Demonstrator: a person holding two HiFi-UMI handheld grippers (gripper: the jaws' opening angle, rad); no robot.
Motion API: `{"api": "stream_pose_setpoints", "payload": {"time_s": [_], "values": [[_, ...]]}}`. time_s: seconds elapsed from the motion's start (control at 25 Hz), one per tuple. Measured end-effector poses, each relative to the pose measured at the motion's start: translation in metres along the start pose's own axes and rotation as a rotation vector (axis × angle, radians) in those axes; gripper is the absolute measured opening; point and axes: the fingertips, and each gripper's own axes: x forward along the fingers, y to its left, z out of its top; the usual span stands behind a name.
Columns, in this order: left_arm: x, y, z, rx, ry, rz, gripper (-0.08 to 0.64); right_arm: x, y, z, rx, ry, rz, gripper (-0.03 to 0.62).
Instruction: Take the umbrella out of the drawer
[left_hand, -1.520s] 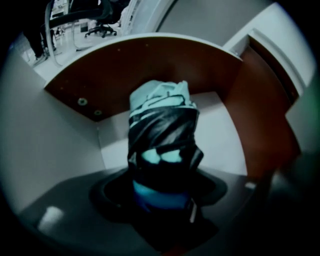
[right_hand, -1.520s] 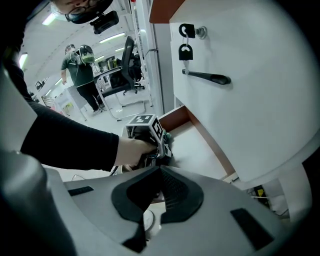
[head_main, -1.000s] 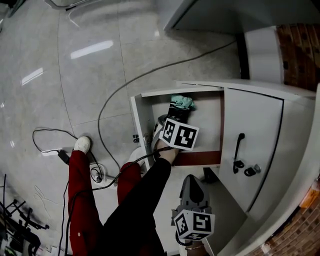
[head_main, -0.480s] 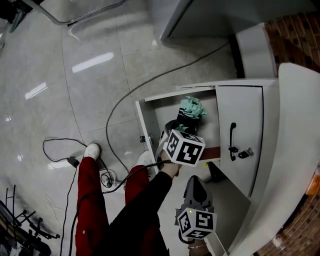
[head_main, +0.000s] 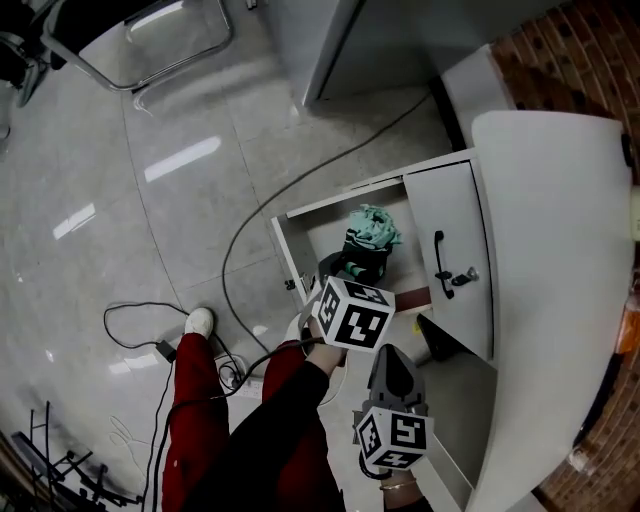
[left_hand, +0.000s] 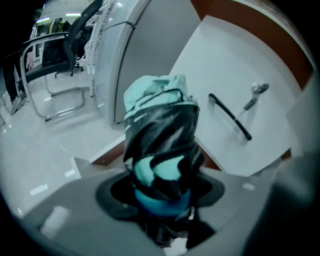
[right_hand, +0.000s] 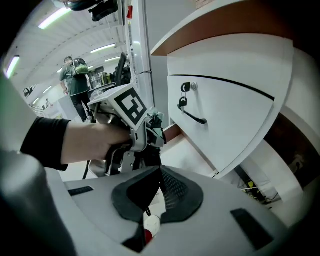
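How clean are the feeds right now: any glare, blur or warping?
Head view: glare streaks on the glossy floor, cabinet edges bowed by the lens. Left gripper view: the umbrella fills the centre, soft and smeared, corners dark. Right gripper view: sharp on the left gripper, ceiling lights bright.

Drawer (head_main: 292, 250) open above, handled door (head_main: 460, 220) just beside it, cable (head_main: 228, 255) trailing nearby

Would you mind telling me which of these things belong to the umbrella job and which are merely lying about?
Job in hand:
- umbrella, clamped in the left gripper
- open drawer

Lying about:
- floor cable
- chair
- door handle
- keys
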Motion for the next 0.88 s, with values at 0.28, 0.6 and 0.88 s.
{"api": "stream_pose_setpoints", "payload": {"time_s": [0.28, 0.6, 0.88], "values": [[-0.041, -0.002, 0.01, 0.06, -0.018, -0.01, 0.264, -0.017, 0.013, 0.013, 0.004, -0.03, -0.011, -0.002], [-0.084, 0.003, 0.02, 0.146, -0.033, -0.015, 0.264, -0.03, 0.026, 0.037, 0.01, -0.086, -0.022, -0.002], [-0.128, 0.008, 0.03, 0.198, -0.057, -0.016, 0.264, -0.046, 0.045, 0.06, 0.021, -0.143, -0.023, -0.002]]}}
